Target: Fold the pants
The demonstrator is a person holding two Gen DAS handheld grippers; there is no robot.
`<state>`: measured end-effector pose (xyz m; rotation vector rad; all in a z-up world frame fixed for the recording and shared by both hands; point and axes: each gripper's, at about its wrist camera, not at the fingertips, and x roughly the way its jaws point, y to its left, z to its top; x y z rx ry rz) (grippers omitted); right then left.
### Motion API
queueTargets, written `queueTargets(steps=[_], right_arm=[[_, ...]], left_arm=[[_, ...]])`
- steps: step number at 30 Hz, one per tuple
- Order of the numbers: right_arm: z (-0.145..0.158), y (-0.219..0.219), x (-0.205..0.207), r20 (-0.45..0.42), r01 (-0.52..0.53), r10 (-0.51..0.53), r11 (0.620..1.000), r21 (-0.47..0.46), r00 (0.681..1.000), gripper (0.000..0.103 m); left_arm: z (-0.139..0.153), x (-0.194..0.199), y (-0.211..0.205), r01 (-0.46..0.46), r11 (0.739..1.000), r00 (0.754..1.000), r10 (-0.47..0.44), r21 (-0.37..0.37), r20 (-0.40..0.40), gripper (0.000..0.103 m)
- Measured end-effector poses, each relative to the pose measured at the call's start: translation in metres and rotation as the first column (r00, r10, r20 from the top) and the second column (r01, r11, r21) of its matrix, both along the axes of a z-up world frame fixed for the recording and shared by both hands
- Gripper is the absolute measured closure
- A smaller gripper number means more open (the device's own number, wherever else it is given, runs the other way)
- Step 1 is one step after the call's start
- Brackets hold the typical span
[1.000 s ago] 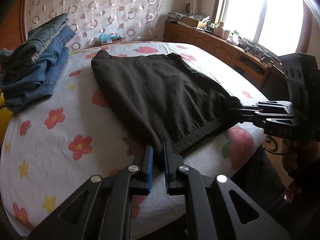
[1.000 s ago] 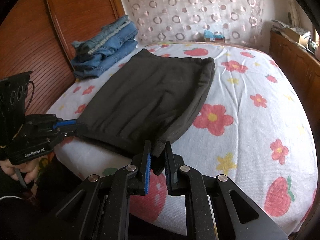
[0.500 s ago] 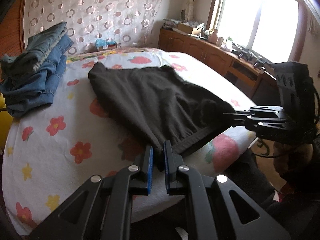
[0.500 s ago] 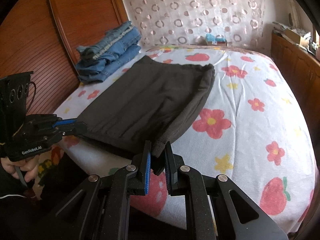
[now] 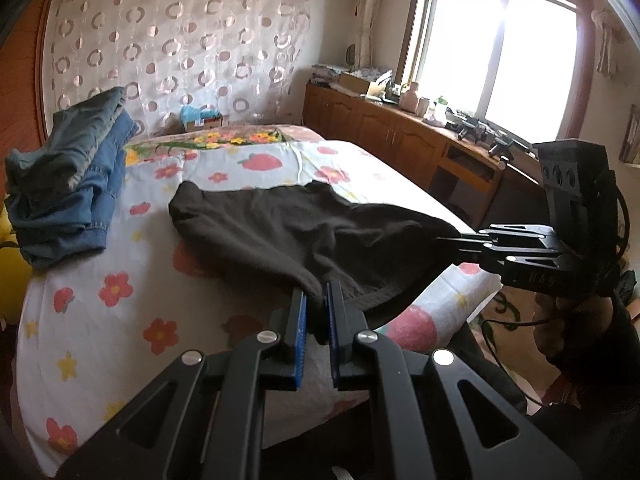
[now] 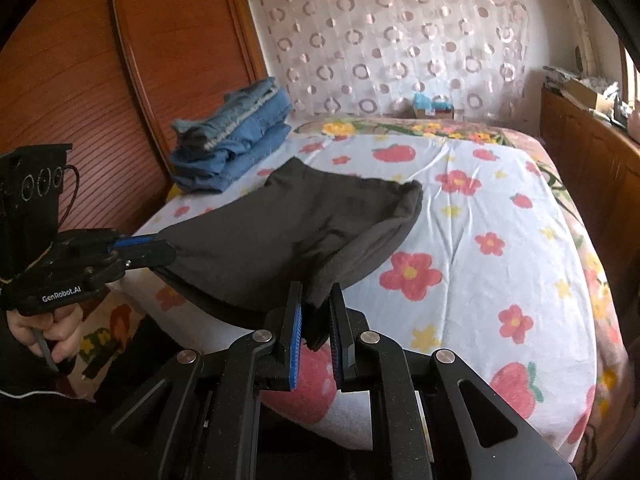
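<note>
Dark brown pants (image 5: 296, 236), folded into a short wide panel, lie across the flowered bed; they also show in the right wrist view (image 6: 280, 232). My left gripper (image 5: 316, 300) is shut on the near left corner of the pants. My right gripper (image 6: 316, 300) is shut on the near right corner. Each gripper shows in the other's view, the right gripper (image 5: 452, 240) and the left gripper (image 6: 160, 248), both holding the near edge lifted off the mattress. The far edge still rests on the bed.
A stack of folded blue jeans (image 5: 68, 184) sits at the bed's far left, by the wooden headboard (image 6: 100, 80). A wooden cabinet (image 5: 400, 136) with clutter runs under the window on the right. The flowered sheet (image 6: 500, 240) spreads to the right of the pants.
Both grippers have risen and pulled back, lifting the near edge of the pants off the bed. The pants have slid toward the bed's near edge.
</note>
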<state>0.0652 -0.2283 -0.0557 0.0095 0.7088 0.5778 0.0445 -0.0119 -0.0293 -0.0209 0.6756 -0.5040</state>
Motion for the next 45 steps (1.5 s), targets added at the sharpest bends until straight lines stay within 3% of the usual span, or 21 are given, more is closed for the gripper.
queueTargets(steps=[12, 20, 30, 37, 45], right_arm=[[-0.002, 0.001, 0.028, -0.016, 0.016, -0.016, 1.000, 0.014, 1.000, 0.094], [-0.006, 0.008, 0.062, -0.023, 0.008, -0.008, 1.000, 0.014, 1.000, 0.094], [-0.009, 0.011, 0.102, -0.040, -0.006, 0.007, 1.000, 0.018, 0.999, 0.094], [0.005, 0.014, 0.126, -0.004, -0.023, 0.023, 1.000, 0.011, 1.000, 0.094], [-0.002, 0.018, 0.158, -0.022, -0.021, 0.021, 1.000, -0.007, 1.000, 0.094]], left_arm=[[-0.011, 0.032, 0.004, -0.012, 1.000, 0.998, 0.012, -0.009, -0.054, 0.096], [-0.017, 0.074, 0.015, -0.041, 0.998, 0.997, 0.038, -0.037, -0.074, 0.096], [-0.015, 0.110, 0.021, -0.057, 0.998, 0.996, 0.054, -0.041, -0.075, 0.096], [-0.002, 0.140, 0.023, -0.066, 0.997, 0.997, 0.064, -0.039, -0.041, 0.096], [-0.010, 0.172, 0.024, -0.074, 0.997, 0.996, 0.073, -0.021, -0.050, 0.096]])
